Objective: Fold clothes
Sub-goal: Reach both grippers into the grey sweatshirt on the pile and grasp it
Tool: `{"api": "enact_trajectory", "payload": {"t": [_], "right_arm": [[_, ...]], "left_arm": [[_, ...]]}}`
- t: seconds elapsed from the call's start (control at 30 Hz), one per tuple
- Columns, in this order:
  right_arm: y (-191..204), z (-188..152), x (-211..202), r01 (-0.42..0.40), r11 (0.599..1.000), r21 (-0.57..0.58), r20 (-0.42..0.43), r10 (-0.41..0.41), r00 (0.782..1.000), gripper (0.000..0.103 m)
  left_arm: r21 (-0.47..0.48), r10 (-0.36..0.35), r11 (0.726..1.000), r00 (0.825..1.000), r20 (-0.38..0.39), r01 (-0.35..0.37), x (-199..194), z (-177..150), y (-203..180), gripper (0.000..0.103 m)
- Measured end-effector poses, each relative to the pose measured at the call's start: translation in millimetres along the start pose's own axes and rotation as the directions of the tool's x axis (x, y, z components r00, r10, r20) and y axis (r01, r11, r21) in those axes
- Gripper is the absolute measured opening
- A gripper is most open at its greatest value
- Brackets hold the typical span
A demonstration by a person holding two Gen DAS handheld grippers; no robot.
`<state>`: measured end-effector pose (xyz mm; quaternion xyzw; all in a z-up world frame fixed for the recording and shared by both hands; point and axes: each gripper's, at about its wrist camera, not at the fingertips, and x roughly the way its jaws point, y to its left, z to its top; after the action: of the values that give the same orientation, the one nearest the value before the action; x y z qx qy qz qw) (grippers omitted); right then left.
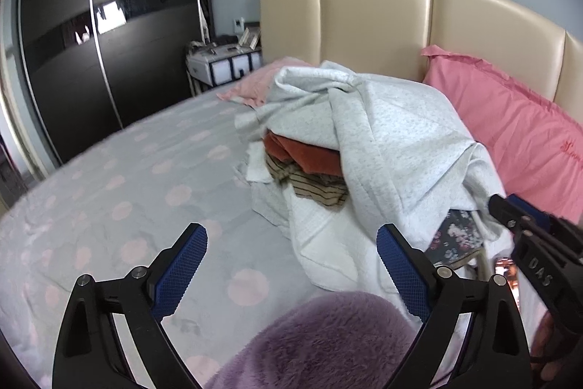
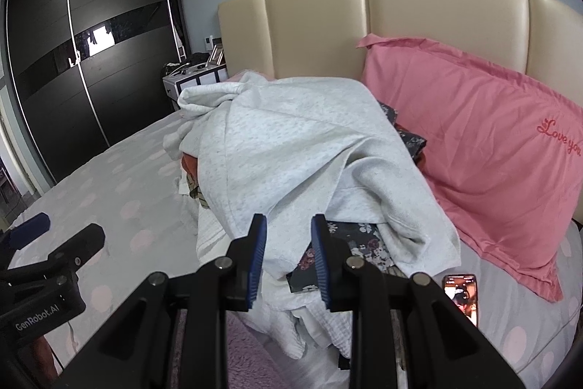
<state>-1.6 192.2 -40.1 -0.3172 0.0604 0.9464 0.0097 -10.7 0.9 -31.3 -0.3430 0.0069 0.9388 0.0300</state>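
1. Left gripper: jaws spread wide, nothing between the pads, touching nothing. It hangs above the near part of the bed, left of the heap.
2. Purple fleece: lies at the near edge of the bed, below the left gripper, apart from its pads.
3. Right gripper: jaws narrow with a gap between the pads. The near hem of the grey garment shows in that gap; whether the pads press on it cannot be told.
4. Phone: lit screen, on the bed near its right side, just beside the heap.
5. Pile of clothes: in the middle of the bed, unfolded. A grey garment drapes over the top; rust, striped, white and dark floral pieces lie beneath.
6. Pink pillow: leans on the headboard, touching the pile's far right side.
7. Step, as judged: picking the first piece; no folding done. Next move calls for lifting the grey garment clear and spreading it on the open left side of the bed.
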Motion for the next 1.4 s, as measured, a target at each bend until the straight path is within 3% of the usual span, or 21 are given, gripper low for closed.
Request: {"api": "enact_trajectory", "payload": {"t": [0.27, 0.57, 0.83, 1.1, 1.13, 1.2, 1.3, 1.4], "right_arm": [[-1.5, 21.3, 41.7, -0.041, 0.999, -0.012, -0.057, 0.040, 0.998, 0.025], [14.5, 87.2, 101.1, -0.121, 0.989, -0.085, -0.097, 0.113, 0.989, 0.029], [48.7, 145.0, 168.7, -0.199, 0.975, -0.102, -0.163, 0.181, 0.970, 0.036], [66.2, 157.6, 226.2, -0.222, 0.968, -0.119, -0.223, 0.192, 0.956, 0.036], [67.6, 158.0, 231.6, -0.224, 0.967, -0.122, -0.226, 0.192, 0.955, 0.036], [69.6, 158.7, 239.2, -0.225, 0.966, -0.125, -0.229, 0.192, 0.954, 0.035], [70.3, 159.4, 245.2, -0.215, 0.967, -0.136, -0.223, 0.181, 0.958, 0.029], [68.2, 158.9, 246.6, -0.208, 0.968, -0.142, -0.218, 0.174, 0.960, 0.023]], "left_arm": [[-0.027, -0.068, 0.997, 0.996, -0.059, 0.067, 42.5, 31.6, 1.1, 0.095], [0.042, -0.043, 0.998, 0.995, -0.088, 0.047, 108.8, 91.9, 11.5, 0.095], [-0.121, -0.157, 0.983, 0.970, -0.187, 0.136, 194.5, 125.3, 42.0, 0.095], [-0.282, -0.280, 0.936, 0.930, -0.237, 0.210, 266.9, 123.9, 73.0, 0.095], [-0.307, -0.304, 0.924, 0.923, -0.233, 0.227, 272.9, 124.0, 76.6, 0.093], [-0.349, -0.364, 0.897, 0.902, -0.230, 0.273, 282.7, 124.6, 78.9, 0.075], [-0.387, -0.436, 0.862, 0.869, -0.233, 0.329, 295.6, 122.9, 75.9, 0.063], [-0.396, -0.457, 0.848, 0.865, -0.206, 0.353, 293.3, 124.0, 71.8, 0.050]]}}
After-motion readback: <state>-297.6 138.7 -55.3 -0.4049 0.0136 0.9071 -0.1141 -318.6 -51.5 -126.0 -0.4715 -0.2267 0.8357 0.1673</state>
